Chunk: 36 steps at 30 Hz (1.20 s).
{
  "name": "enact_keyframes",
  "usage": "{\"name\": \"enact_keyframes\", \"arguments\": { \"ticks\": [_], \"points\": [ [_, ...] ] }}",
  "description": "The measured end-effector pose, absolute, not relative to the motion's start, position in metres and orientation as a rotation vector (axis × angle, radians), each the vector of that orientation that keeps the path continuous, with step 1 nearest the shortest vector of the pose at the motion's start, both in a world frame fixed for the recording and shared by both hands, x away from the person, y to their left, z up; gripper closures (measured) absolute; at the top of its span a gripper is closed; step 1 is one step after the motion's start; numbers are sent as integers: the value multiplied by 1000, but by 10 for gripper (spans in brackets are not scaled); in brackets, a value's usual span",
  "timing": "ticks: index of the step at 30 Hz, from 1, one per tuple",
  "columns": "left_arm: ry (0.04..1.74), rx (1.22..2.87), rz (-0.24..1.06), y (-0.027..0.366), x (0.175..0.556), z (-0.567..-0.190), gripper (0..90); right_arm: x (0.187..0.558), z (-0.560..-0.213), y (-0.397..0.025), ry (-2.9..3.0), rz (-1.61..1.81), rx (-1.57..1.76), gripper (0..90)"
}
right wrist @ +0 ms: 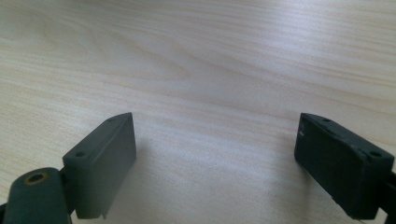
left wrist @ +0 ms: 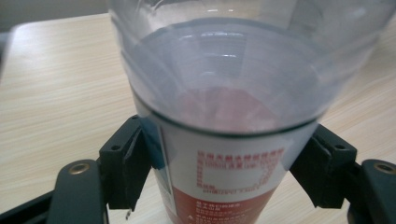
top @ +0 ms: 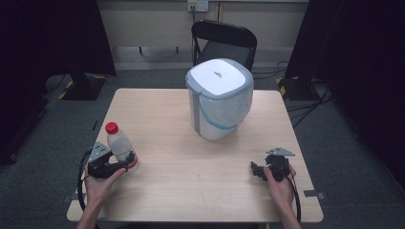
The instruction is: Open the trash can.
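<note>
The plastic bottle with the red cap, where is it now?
In the high view the plastic bottle is at the table's near left, gripped by the left gripper, left of the lidded bin.

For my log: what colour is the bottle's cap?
Red; the bottle shows its cap best in the high view.

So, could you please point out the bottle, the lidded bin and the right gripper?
bottle [top: 119,143]: high view, on its clear body below the red cap.
lidded bin [top: 219,78]: high view, on its white lid.
right gripper [right wrist: 215,161]: right gripper view, midway between its open fingertips.
</note>
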<state>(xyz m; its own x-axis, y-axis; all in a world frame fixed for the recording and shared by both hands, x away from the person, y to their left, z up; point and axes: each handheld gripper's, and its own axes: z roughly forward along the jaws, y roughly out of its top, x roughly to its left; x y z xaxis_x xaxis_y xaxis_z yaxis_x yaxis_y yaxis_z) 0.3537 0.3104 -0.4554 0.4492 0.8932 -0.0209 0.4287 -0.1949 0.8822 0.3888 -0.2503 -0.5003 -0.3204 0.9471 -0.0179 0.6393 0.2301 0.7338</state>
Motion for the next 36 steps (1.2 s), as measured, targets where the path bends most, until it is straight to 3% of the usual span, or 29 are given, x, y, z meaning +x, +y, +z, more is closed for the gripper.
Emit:
{"name": "enact_keyframes", "arguments": {
  "ticks": [6,10,19,24,28,29,36],
  "points": [
    [1139,1781,634,308,356,-460,260,389,-500,-250,2043,877,1454,116],
    [1191,1738,548,312,359,-466,163,389,-500,-250,2043,877,1454,116],
    [1236,1794,600,310,350,-463,156,389,-500,-250,2043,877,1454,116],
    [1188,1774,537,313,333,-459,156,389,-500,-250,2043,877,1454,116],
    [1173,1786,550,310,326,-456,177,389,-500,-250,2043,877,1454,116],
    [1154,1774,543,308,320,-455,251,389,-500,-250,2043,877,1454,116],
    [1137,1780,556,305,310,-451,333,389,-500,-250,2043,877,1454,116]
  ]
}}
